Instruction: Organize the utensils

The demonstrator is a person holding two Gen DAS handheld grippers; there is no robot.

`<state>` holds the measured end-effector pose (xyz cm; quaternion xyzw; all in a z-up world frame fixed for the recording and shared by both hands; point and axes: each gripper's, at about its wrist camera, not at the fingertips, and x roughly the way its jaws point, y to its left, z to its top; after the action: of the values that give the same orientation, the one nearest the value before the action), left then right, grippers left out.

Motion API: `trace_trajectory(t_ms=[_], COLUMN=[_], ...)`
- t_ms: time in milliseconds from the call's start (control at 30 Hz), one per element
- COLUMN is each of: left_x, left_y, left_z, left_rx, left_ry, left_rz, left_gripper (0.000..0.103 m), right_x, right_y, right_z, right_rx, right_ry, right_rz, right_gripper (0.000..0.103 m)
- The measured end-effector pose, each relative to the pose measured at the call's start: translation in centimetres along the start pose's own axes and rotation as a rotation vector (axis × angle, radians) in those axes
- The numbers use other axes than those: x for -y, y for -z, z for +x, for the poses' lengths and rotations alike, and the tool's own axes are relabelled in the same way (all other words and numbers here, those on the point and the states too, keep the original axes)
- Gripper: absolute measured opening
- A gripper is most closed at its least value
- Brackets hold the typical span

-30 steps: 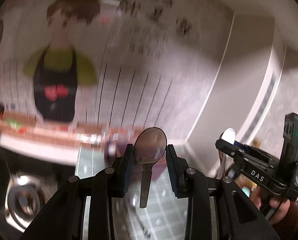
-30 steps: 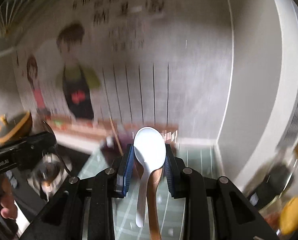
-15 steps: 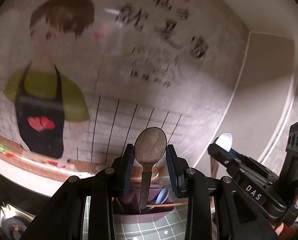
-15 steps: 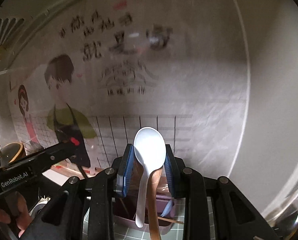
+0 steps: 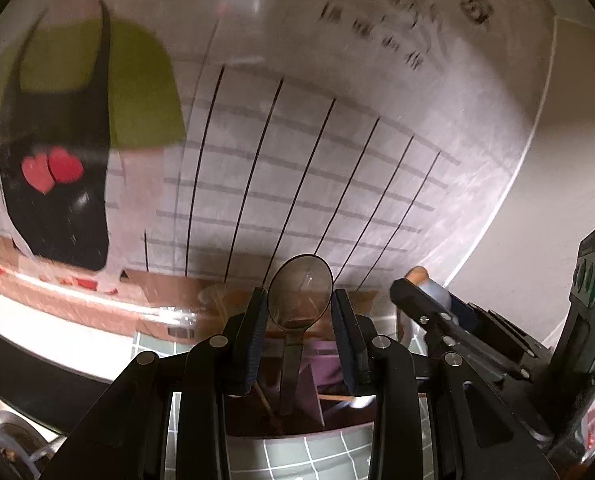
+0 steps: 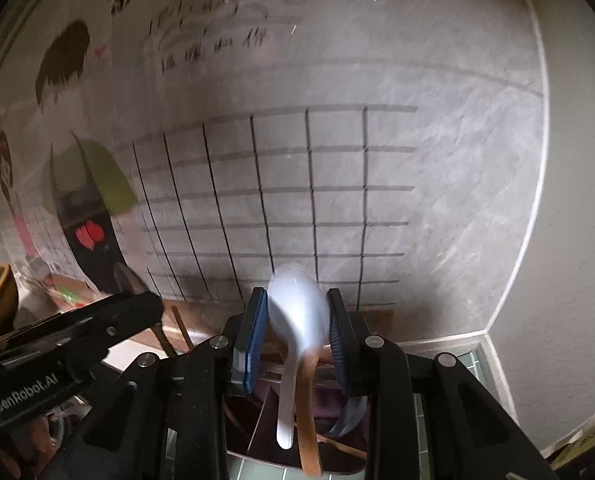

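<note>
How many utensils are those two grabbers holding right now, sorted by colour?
Silver metal spoon, in the left gripper: 1
White spoon, in the right gripper: 1
Brown wooden utensil, also in the right gripper: 1
Total: 3

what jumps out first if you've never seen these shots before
A metal spoon stands bowl-up in the left gripper, and a white spoon with a brown handle behind it sits in the right gripper. Both hang over a purple organizer, before a cartoon wall poster.

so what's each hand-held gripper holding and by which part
Left hand-held gripper grips a metal spoon by its bowl. Right hand-held gripper grips a white spoon by its bowl, along with a brown handle.
</note>
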<state>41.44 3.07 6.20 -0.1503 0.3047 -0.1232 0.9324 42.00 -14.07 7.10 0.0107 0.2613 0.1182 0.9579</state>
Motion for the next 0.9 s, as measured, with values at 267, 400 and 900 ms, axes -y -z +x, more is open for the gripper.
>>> trace_trajectory(t_ms=[267,400,900], left_x=[-0.7,-0.8,-0.3], left_y=[1.1,1.2,2.7], left_z=[1.7,2.0,3.0], left_rx=[-0.036,-0.043,-0.113], left_ry=[-0.015,0.002,-0.010], left_rz=[-0.003,0.000,0.022], left_gripper=[0.033,0.033,0.033], right_x=[0.2,0.6,2.4], right_y=[0.7,0.0,-0.9], right_z=[2.2,0.8,-9.4], right_rx=[-0.046,-0.024,0.060], right_ry=[-0.029,-0.055,-0.118], right_rz=[0.009,0.012,0.020], right_gripper=[0.027,0.027,0.027])
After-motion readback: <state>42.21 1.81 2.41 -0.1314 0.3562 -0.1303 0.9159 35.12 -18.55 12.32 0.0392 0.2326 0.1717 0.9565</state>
